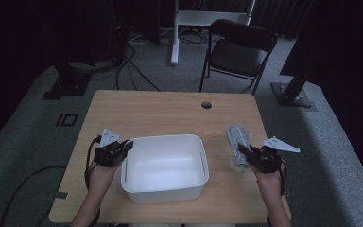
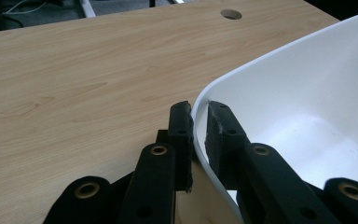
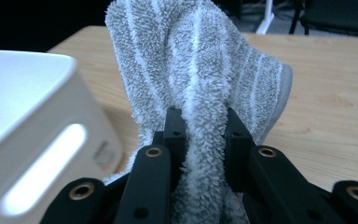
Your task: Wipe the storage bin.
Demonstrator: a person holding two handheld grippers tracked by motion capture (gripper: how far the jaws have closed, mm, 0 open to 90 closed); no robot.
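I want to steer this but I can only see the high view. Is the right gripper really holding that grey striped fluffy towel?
Observer: Yes, the right gripper has its jaws shut on a bunched fold of the grey striped fluffy towel.
Operator: And the left one?
Observer: The left gripper pinches the rim of the white plastic bin, one jaw inside, one outside.
Operator: Does the bin have handles?
Observer: A slot-shaped handle hole shows in its side wall.
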